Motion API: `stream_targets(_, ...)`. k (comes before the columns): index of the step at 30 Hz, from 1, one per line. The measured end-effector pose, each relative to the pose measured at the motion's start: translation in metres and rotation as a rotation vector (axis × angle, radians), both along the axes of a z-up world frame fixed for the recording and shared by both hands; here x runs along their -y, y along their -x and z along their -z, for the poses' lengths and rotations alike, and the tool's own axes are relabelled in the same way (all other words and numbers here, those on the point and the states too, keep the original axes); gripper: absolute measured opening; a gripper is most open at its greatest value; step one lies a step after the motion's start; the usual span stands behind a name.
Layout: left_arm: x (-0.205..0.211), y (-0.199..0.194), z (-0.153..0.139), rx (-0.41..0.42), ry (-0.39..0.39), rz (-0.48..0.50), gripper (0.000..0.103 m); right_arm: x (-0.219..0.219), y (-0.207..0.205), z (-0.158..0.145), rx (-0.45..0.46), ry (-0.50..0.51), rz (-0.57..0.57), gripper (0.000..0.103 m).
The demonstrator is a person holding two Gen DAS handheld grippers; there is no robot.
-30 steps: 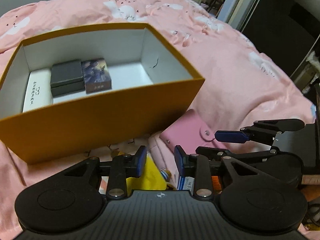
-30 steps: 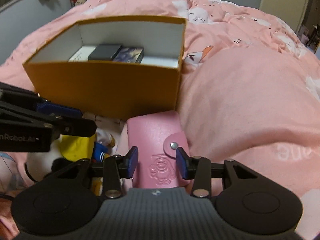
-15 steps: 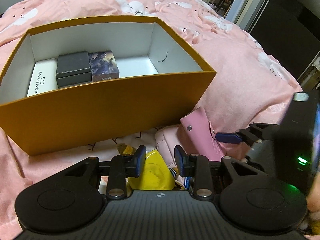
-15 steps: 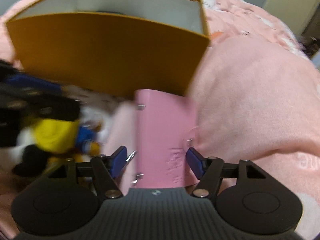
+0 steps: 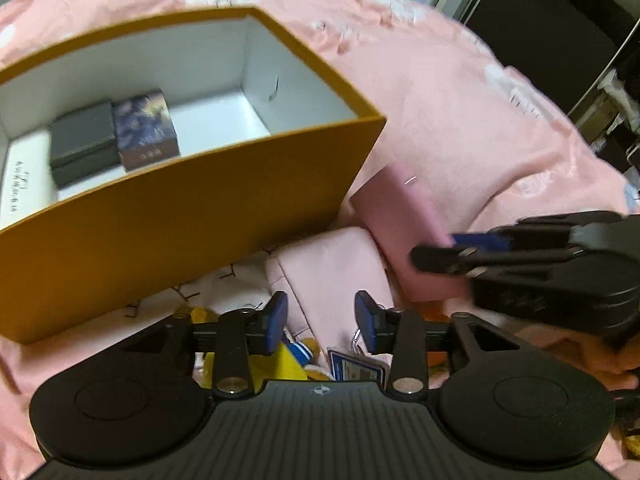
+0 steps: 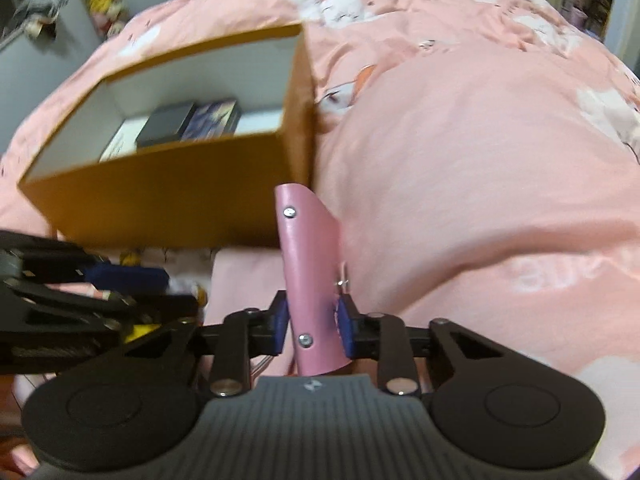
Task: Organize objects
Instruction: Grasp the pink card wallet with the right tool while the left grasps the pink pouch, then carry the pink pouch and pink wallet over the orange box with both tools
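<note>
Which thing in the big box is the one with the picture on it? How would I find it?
Start at the orange box sitting on the pink blanket and look down inside at its white floor. Three small boxes lie near one end; the picture box sits beside the plain black box. It alone has dark bluish-purple artwork.

Bed covered by pink duvet with white cartoon print. Resting directly on duvet: 1 open mustard-yellow box, white-lined, near wall facing the cameras. Just beside that wall, on the duvet: pale pink fabric item, yellow plush toy partly hidden, small blue-and-white card. Rumpled mound of duvet right of box.
</note>
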State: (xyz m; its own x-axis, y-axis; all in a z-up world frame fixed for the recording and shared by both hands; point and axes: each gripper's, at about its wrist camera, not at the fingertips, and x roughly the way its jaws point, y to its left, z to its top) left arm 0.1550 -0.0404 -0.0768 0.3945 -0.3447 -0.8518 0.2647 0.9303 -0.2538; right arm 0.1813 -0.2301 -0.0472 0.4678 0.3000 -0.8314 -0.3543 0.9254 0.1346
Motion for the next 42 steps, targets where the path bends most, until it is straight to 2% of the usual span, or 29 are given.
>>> stream_targets(6, 0.02, -0.025, 0.021, -0.091, -0.073, -0.009, 0.056, 0.017, -0.01, 0.012, -0.07, -0.065, 0.054, 0.021)
stream_targets(10, 0.034, -0.032, 0.03, -0.105, -0.153, 0.006, 0.061, 0.015, -0.014, 0.019, -0.081, -0.088, 0.052, 0.021)
stream_targets(11, 0.037, -0.033, 0.033, -0.107, -0.175, 0.016, 0.063, 0.017, -0.014, 0.019, -0.084, -0.092, 0.052, 0.021)
stream_targets(12, 0.039, -0.035, 0.039, -0.136, -0.194, 0.013, 0.072, 0.02, -0.013, 0.019, -0.085, -0.095, 0.051, 0.021)
stream_targets(14, 0.034, -0.037, 0.053, -0.177, -0.165, -0.007, 0.075, 0.018, -0.016, 0.021, -0.089, -0.097, 0.048, 0.021)
stream_targets(16, 0.027, -0.035, 0.053, -0.159, -0.114, -0.029, 0.067, 0.018, -0.018, 0.022, -0.088, -0.099, 0.046, 0.021)
stream_targets(18, 0.024, -0.03, 0.05, -0.145, -0.098, -0.037, 0.061, 0.019, -0.018, 0.021, -0.086, -0.102, 0.046, 0.021)
stream_targets(21, 0.018, -0.022, 0.043, -0.117, -0.083, -0.07, 0.042, 0.019, -0.017, 0.02, -0.081, -0.099, 0.045, 0.02)
stream_targets(26, 0.005, -0.001, 0.022, -0.05, -0.03, -0.097, 0.029, 0.02, -0.013, 0.013, -0.063, -0.098, 0.049, 0.019)
stream_targets(32, 0.003, 0.016, -0.008, 0.039, 0.015, -0.103, 0.024, 0.021, -0.003, -0.004, -0.012, -0.102, 0.042, 0.018)
stream_targets(42, -0.016, 0.029, -0.068, 0.209, 0.109, -0.15, 0.023, 0.028, 0.019, -0.048, 0.091, -0.132, 0.042, 0.017)
